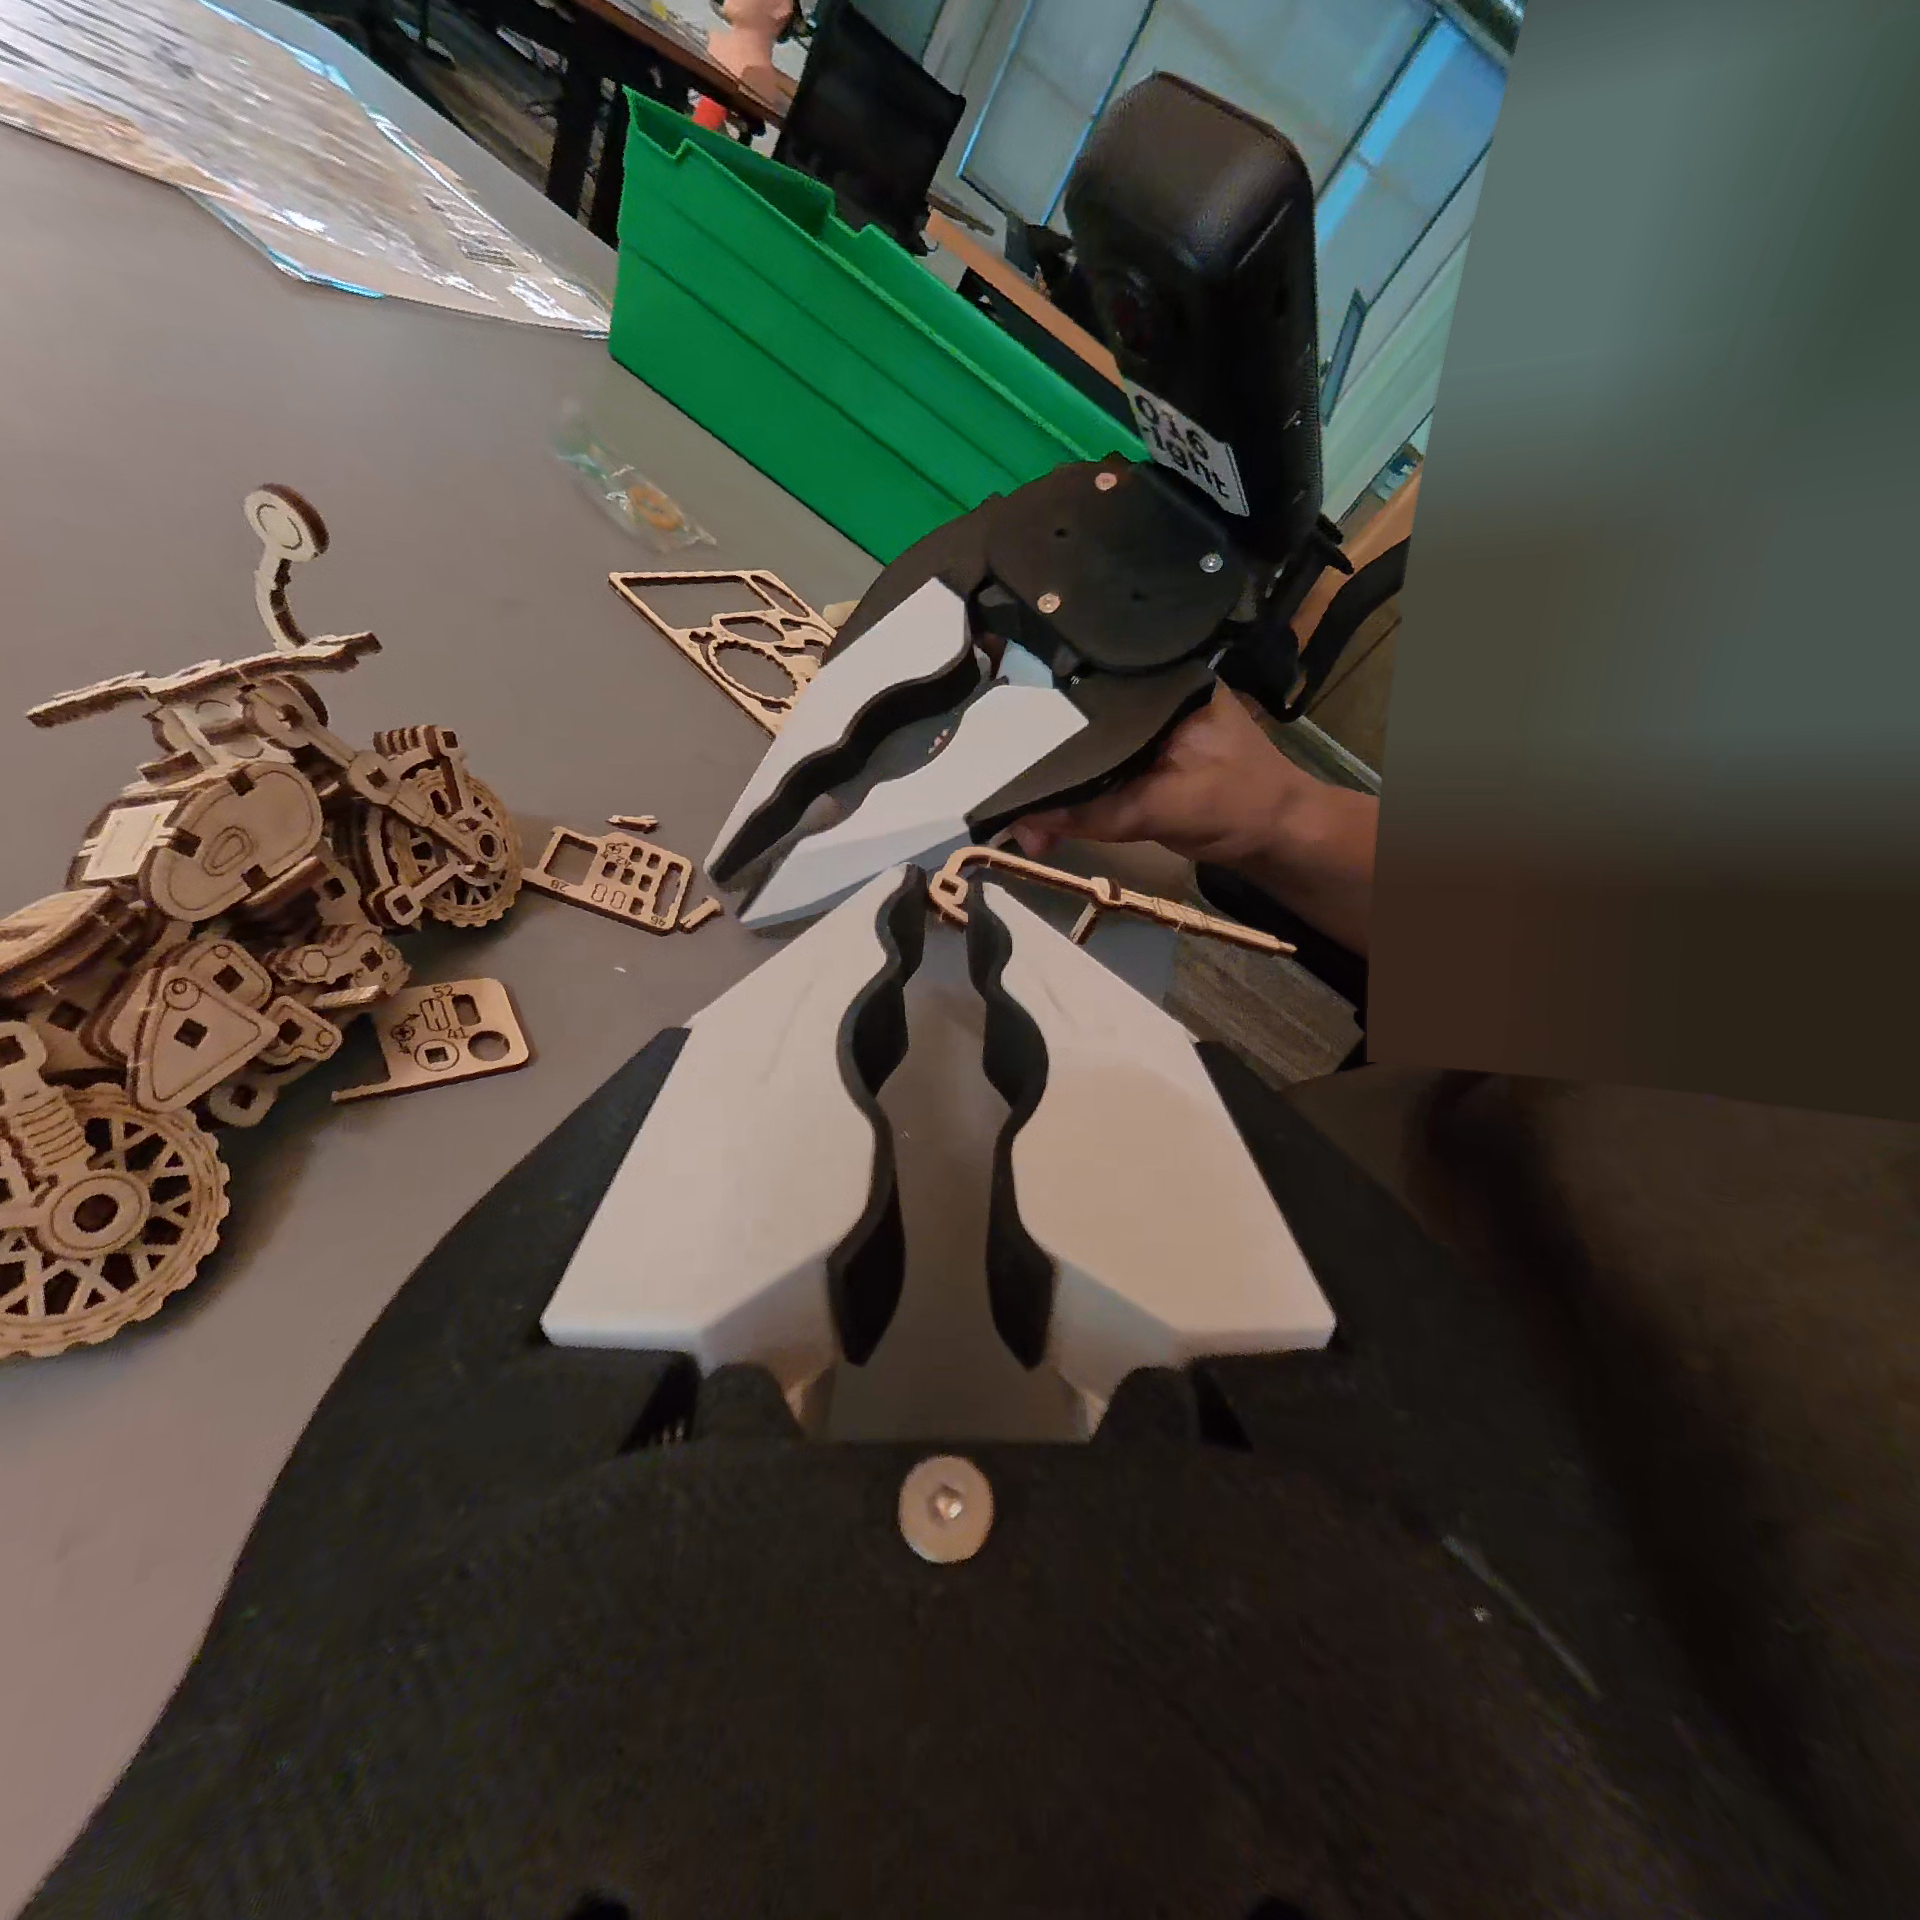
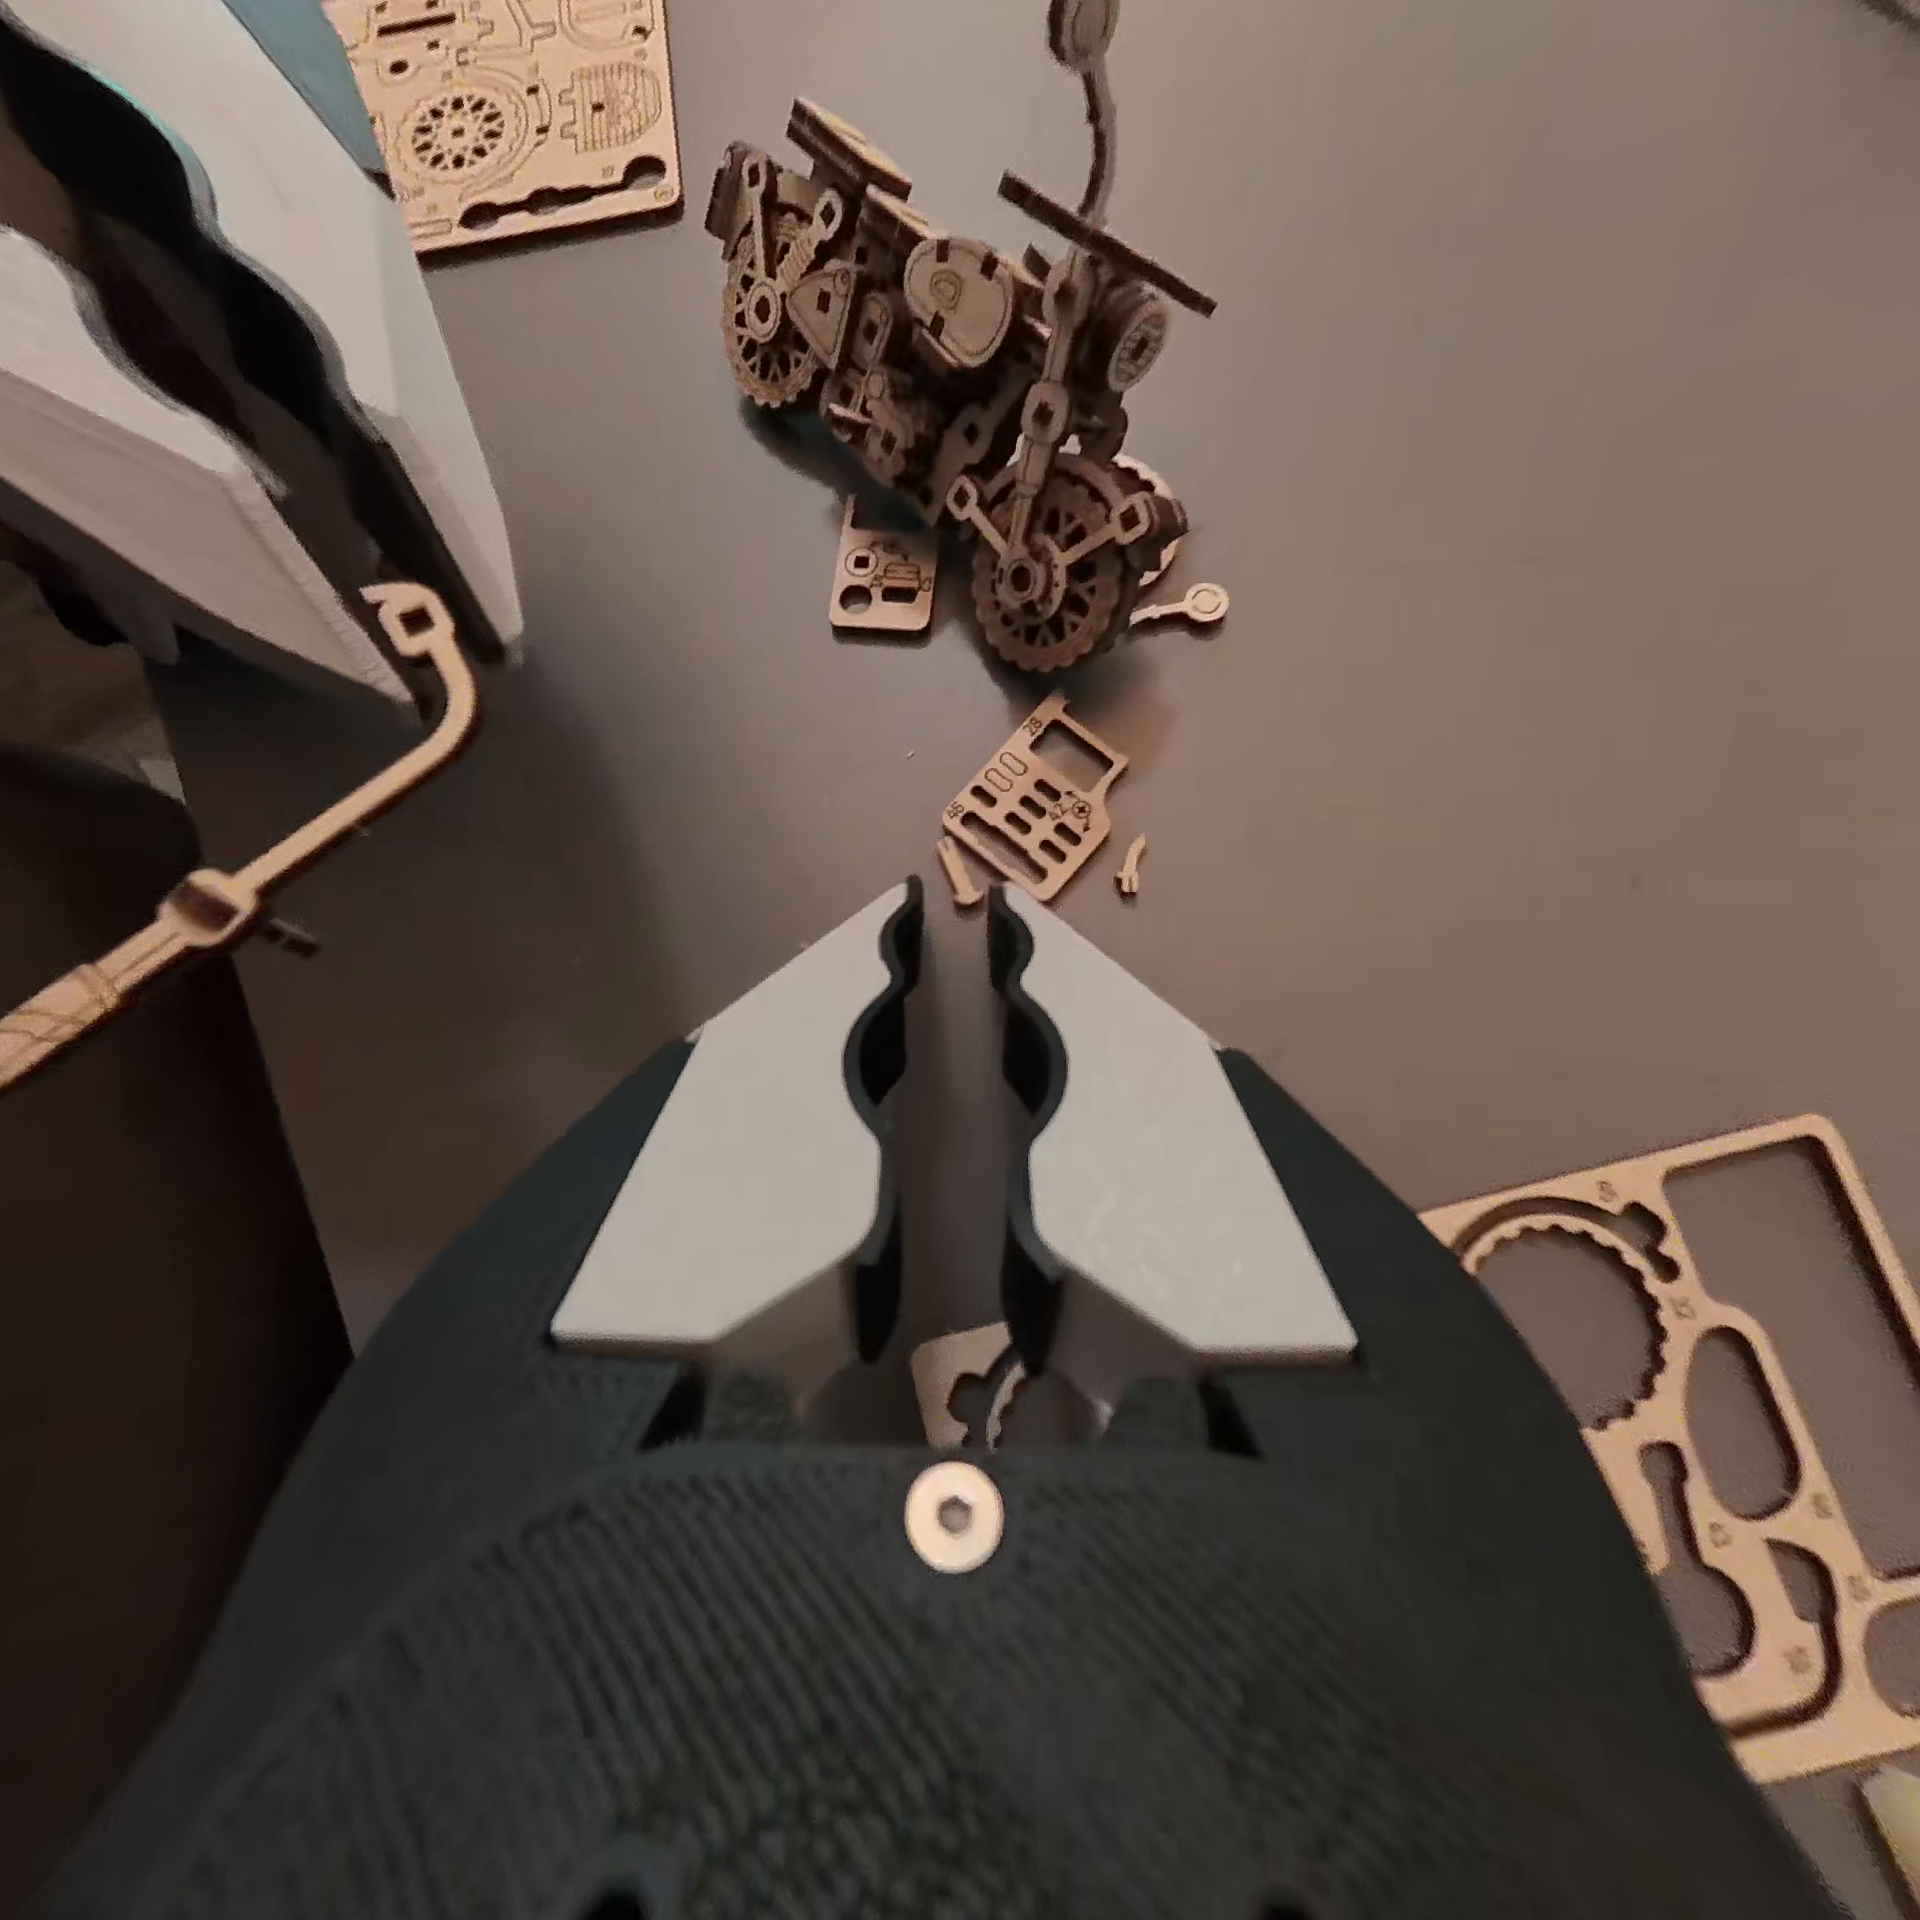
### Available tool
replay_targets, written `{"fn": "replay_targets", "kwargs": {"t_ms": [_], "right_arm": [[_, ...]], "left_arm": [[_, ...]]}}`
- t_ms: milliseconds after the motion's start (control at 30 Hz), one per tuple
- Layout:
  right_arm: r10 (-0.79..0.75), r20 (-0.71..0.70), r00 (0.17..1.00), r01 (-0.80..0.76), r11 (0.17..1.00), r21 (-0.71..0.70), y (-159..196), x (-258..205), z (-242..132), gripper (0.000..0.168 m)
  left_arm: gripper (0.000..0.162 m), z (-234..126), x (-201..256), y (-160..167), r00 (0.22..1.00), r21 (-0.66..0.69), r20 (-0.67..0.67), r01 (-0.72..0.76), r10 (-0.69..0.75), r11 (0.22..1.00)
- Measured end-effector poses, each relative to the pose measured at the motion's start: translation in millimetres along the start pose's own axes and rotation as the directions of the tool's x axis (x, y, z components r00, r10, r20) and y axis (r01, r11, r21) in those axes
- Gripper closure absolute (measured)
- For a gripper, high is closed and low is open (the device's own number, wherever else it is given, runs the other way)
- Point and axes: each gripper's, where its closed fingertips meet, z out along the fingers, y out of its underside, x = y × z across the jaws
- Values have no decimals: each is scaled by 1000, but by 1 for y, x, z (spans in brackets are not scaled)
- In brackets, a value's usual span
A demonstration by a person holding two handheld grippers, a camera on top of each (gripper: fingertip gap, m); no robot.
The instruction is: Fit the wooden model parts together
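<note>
The left gripper (image 1: 945, 894) holds a long hooked wooden rod (image 1: 1117, 896) at its tips, jaws nearly closed on the hook end, with the rod reaching out past the table (image 1: 436, 436) edge. The right gripper (image 2: 954, 896) hovers above the table, jaws a narrow gap apart with nothing between them. Its tips hang just beside the left gripper's. The half-built wooden motorcycle (image 2: 956, 384) leans on the grey table, well clear of both grippers, small punched-out sheets (image 2: 1034, 805) scattered between. A green bin (image 1: 831, 343) sits at the far edge.
</note>
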Motion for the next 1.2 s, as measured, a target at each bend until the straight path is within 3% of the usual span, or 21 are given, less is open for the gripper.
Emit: {"fn": "replay_targets", "kwargs": {"t_ms": [167,567,700,833,1000,1200], "right_arm": [[-60,24,998,61,998,-20,3,-2,4,150],[-76,46,996,77,997,-17,1,-2,2,164],[22,113,993,-31,996,78,-13,-10,-17,164],[193,299,935,-236,965,115,-27,-29,-42,164],[337,473,814,-397,918,29,-42,-51,-67,164],[434,434,790,-423,897,-126,-30,-63,-57,164]], "left_arm": [[157,2,3,2,1000,-8,-19,5,-5,1000],[157,6,11,8,999,-38,-40,-27,26,999],[157,6,8,9,999,-47,-13,-45,45,998],[157,7,5,9,992,-61,49,-110,113,992],[157,8,-1,8,938,-99,192,-276,290,956],[157,11,-2,12,847,-178,276,-420,455,890]]}}
